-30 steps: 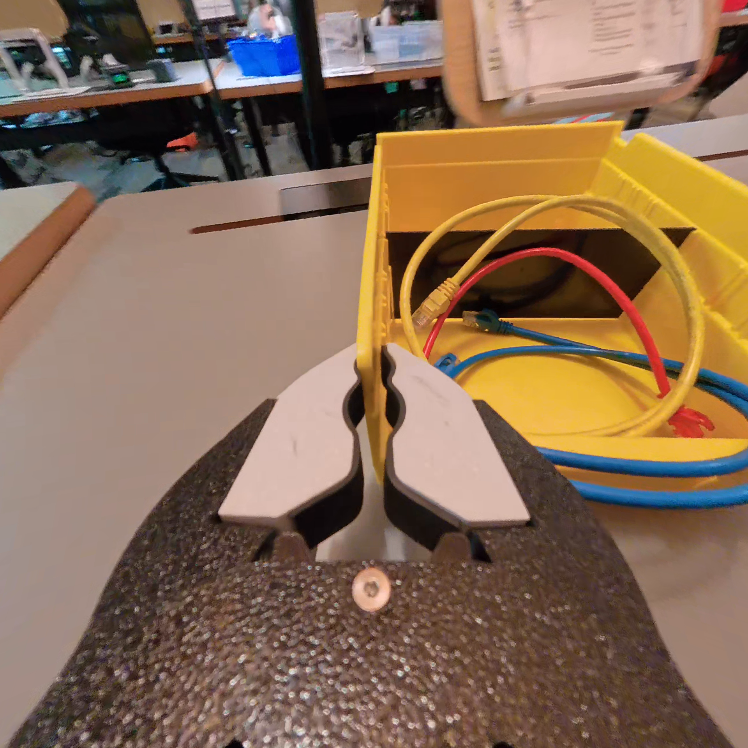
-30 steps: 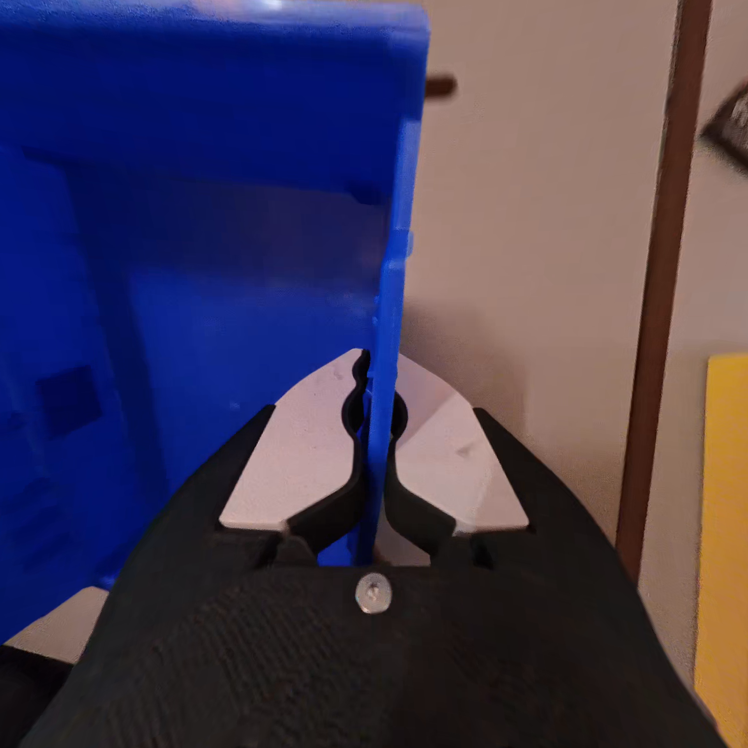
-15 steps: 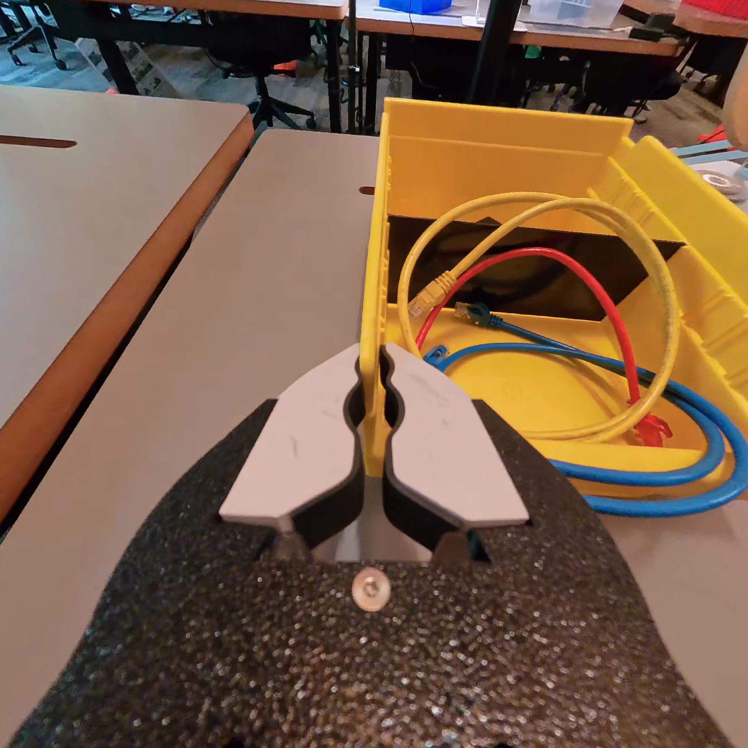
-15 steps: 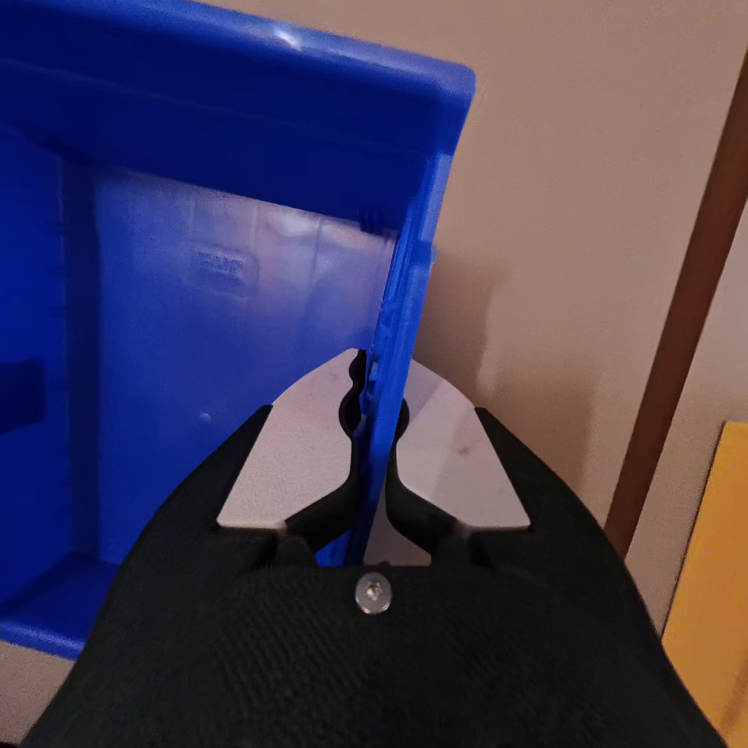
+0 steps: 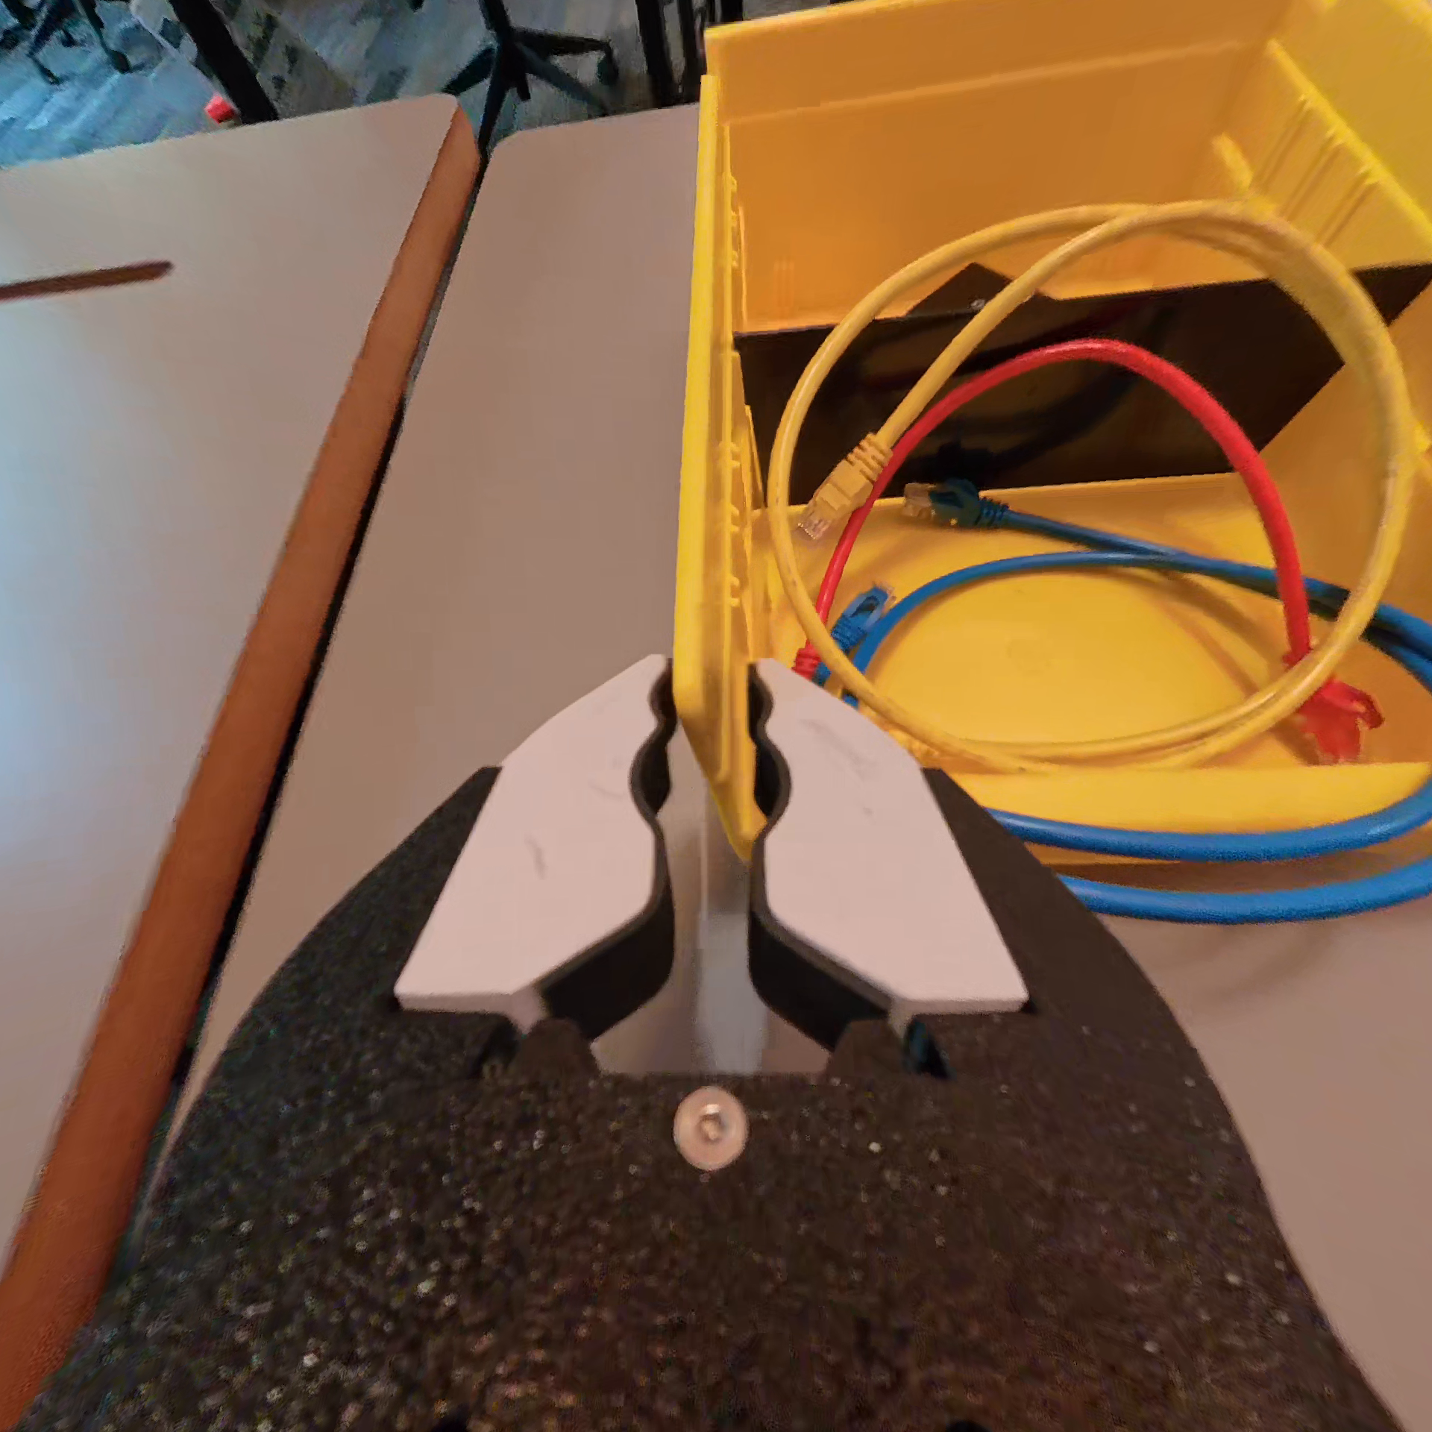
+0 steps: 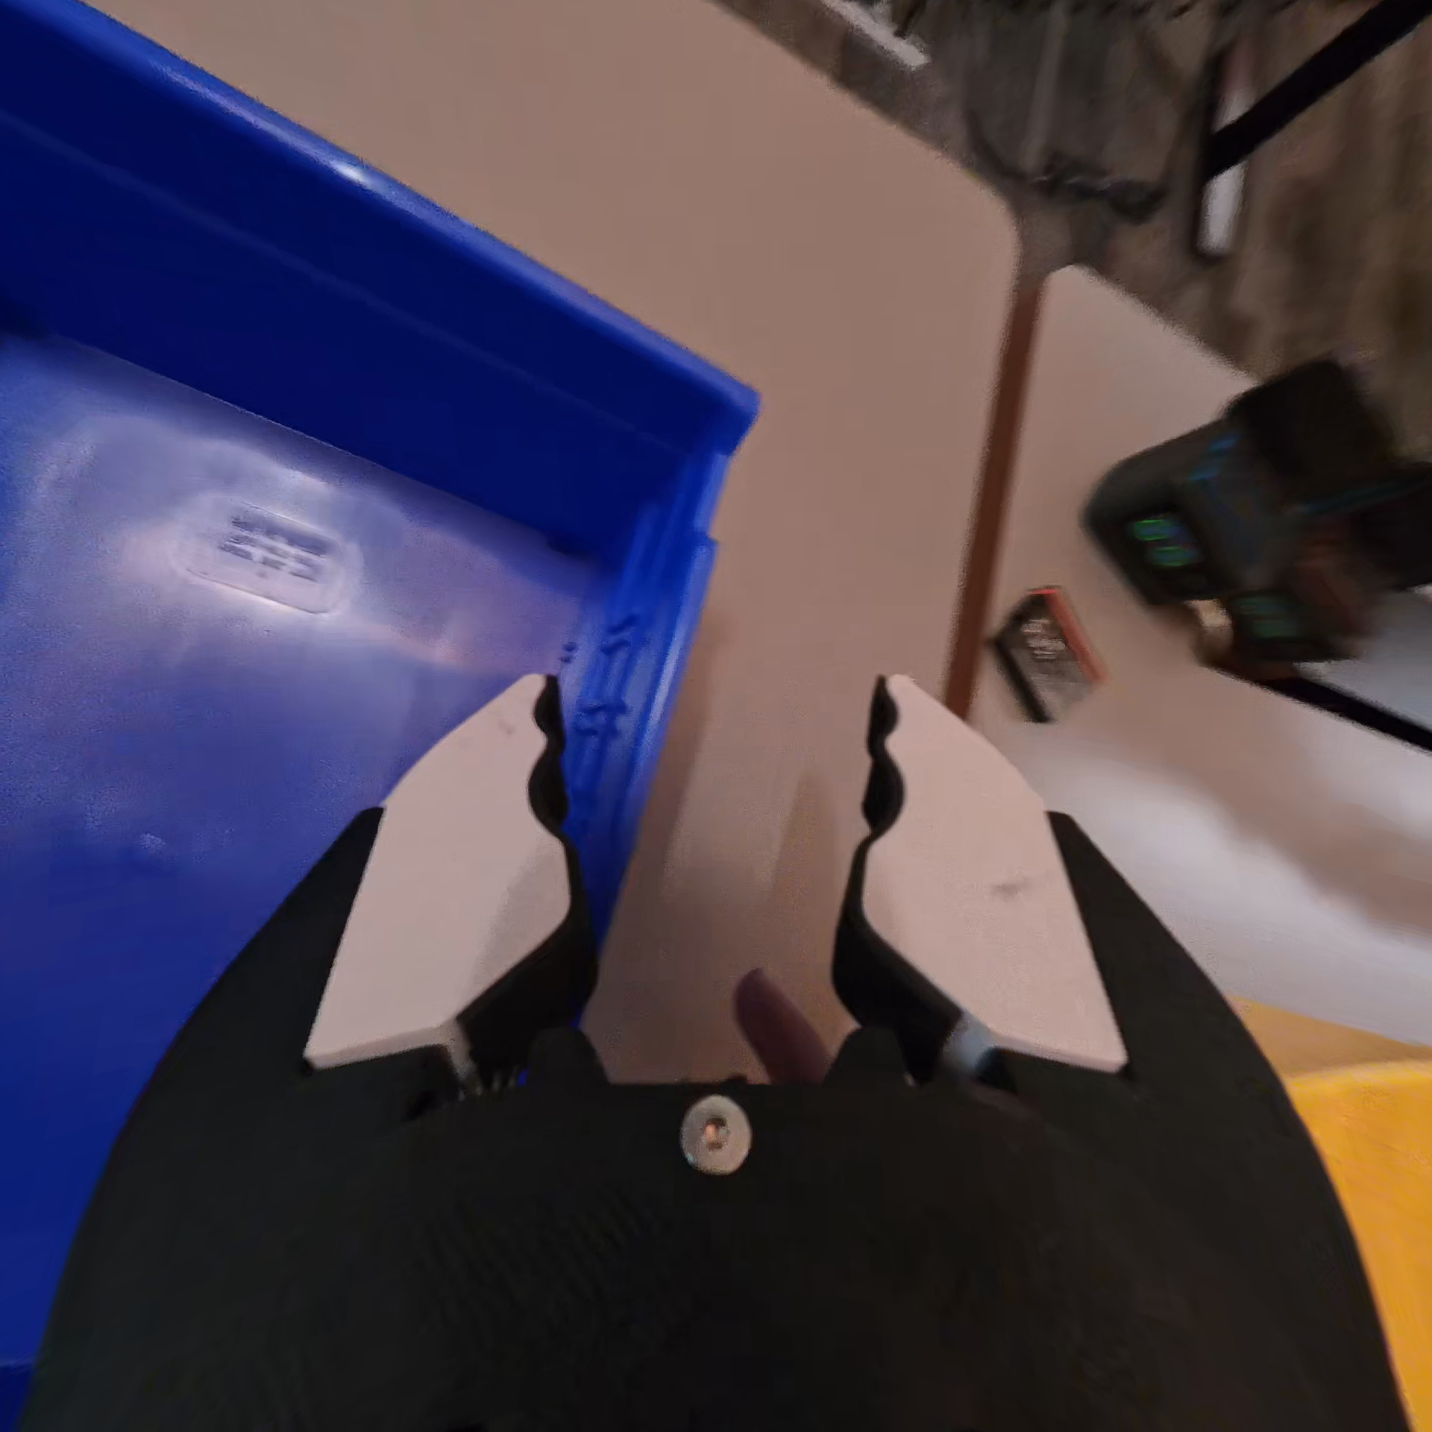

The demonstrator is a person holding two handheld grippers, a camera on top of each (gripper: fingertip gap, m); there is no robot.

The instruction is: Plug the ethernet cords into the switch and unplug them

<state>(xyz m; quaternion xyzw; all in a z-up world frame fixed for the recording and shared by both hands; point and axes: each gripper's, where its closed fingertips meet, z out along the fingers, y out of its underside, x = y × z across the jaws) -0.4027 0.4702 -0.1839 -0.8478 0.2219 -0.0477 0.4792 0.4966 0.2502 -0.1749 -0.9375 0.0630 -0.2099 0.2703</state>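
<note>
Beige tabletop, brown-edged. Yellow bin stands at its far edge, by the seam to the adjoining table. Blue cable loop spills over the bin's front onto the tabletop. Blue bin also on it.

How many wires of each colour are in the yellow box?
Yellow cord: 1
Red cord: 1
Blue cords: 2, a brighter one and a darker one
Total: 4 cords in the yellow box
</note>
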